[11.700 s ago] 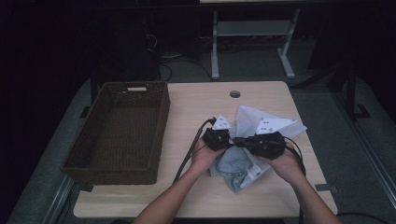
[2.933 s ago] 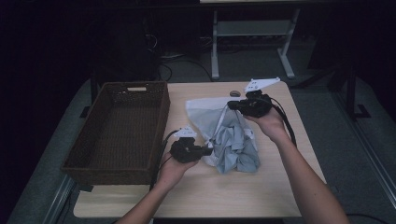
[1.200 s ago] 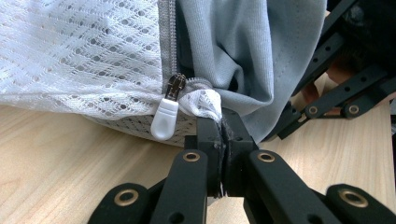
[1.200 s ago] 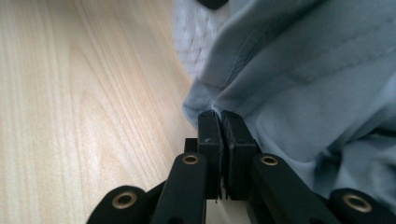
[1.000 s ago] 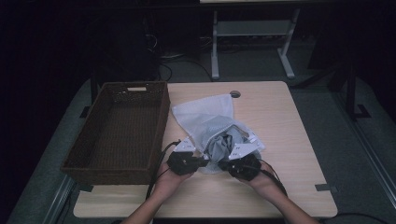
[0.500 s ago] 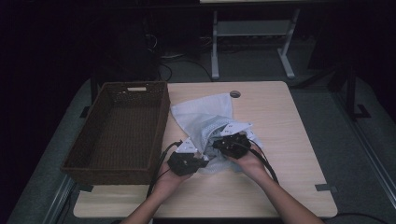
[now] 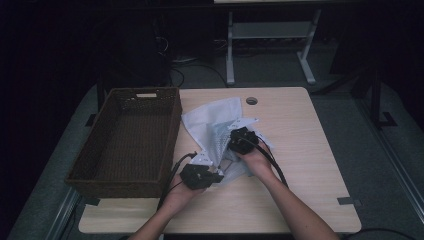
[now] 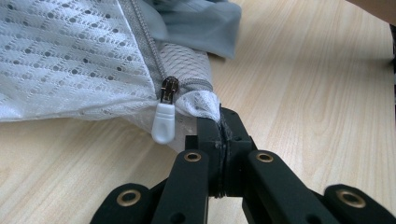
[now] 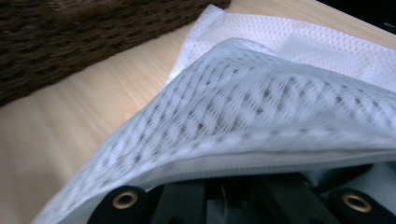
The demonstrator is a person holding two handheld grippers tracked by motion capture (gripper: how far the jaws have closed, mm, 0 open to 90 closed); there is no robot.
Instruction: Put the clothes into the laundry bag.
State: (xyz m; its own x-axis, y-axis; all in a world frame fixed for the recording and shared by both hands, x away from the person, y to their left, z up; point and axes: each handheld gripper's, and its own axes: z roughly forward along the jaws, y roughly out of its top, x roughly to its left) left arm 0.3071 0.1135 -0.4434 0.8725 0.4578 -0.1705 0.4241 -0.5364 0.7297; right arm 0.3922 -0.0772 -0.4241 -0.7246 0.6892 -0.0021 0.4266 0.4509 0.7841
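A white mesh laundry bag (image 7: 210,117) lies on the wooden table (image 7: 305,150) with a grey garment (image 8: 196,23) inside it. My left gripper (image 8: 219,126) is shut on the bag's corner, right beside the white zipper pull (image 8: 163,126). In the high view the left gripper (image 7: 212,172) rests near the bag's front end. My right gripper (image 7: 235,144) sits over the middle of the bag, shut on its mesh. In the right gripper view the mesh bag (image 9: 261,107) drapes over the right gripper (image 9: 233,182) and hides the fingertips.
A dark brown woven basket (image 7: 130,135) stands open along the table's left side, next to the bag. A round cable hole (image 7: 251,100) sits at the table's far edge. Bare wood lies to the right and along the front.
My right gripper has moved away from the front edge toward the middle of the bag, drawing the mesh with it. The left gripper has stayed in place on the corner.
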